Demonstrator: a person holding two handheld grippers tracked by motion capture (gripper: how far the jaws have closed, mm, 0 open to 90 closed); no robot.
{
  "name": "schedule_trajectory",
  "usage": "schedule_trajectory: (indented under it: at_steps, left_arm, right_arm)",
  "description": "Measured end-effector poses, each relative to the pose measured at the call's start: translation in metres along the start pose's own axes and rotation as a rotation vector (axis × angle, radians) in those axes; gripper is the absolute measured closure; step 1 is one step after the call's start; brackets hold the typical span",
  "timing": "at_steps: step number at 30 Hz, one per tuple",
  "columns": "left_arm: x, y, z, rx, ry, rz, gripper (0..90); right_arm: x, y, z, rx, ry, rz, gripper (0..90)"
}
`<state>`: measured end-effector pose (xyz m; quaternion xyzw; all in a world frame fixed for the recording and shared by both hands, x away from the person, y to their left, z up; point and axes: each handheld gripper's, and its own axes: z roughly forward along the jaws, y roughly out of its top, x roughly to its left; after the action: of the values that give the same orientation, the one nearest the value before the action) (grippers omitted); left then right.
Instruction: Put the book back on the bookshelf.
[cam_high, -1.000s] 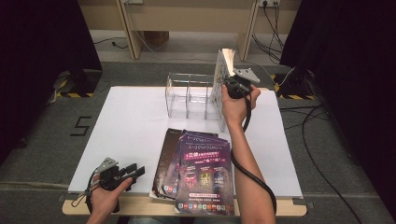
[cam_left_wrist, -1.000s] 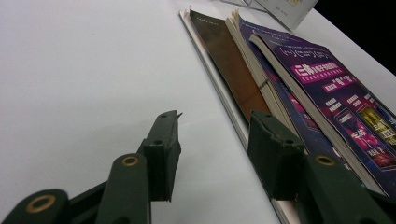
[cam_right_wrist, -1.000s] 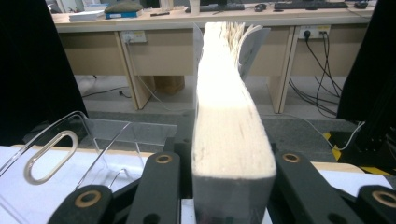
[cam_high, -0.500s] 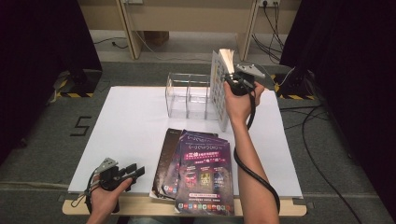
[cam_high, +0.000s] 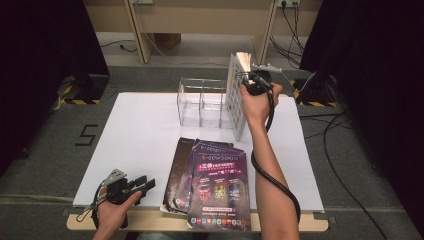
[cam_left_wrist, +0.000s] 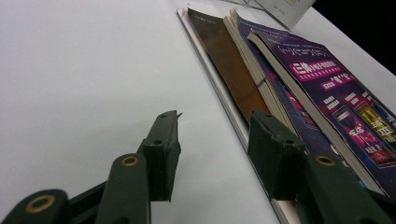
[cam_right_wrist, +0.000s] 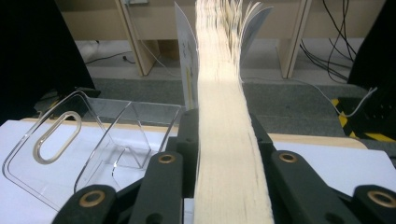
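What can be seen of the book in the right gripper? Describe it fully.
The book is a thick paperback, held upright on edge by the right gripper, whose jaws have just been closing and now press its cream page block from both sides. Its pale cover bears a grid of small pictures. The pages fan apart at the top. It stands at the right end of the clear acrylic organizer, its lower corner down at the white table; whether it touches either is unclear.

Lying fanned in a stack of magazines (cam_high: 212, 187) at the counter's (cam_high: 145, 130) near edge, purple cover uppermost, brown cover beneath at left. On the grey floor (cam_high: 50, 150): a "5" mark (cam_high: 88, 135), striped tape (cam_high: 75, 101), black cables (cam_high: 345, 185).
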<state>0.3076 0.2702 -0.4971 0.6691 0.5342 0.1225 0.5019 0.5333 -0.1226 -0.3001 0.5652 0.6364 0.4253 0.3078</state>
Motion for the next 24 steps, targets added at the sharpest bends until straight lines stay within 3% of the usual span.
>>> schedule_trajectory:
  at_steps: [6, 15, 24]
  left_arm:
    - [0.002, 0.0, 0.0, -0.001, 0.001, -0.006, 52.6]
    - [0.002, 0.001, 0.0, -0.005, -0.001, -0.008, 52.6]
    - [0.002, 0.001, -0.001, -0.006, -0.004, 0.0, 52.6]
  right_arm:
    - [-0.003, -0.005, 0.0, -0.051, 0.01, 0.046, 74.4]
    - [0.002, -0.002, 0.001, -0.137, -0.001, 0.056, 74.4]
    - [0.004, -0.014, 0.008, -0.146, -0.043, 0.037, 74.3]
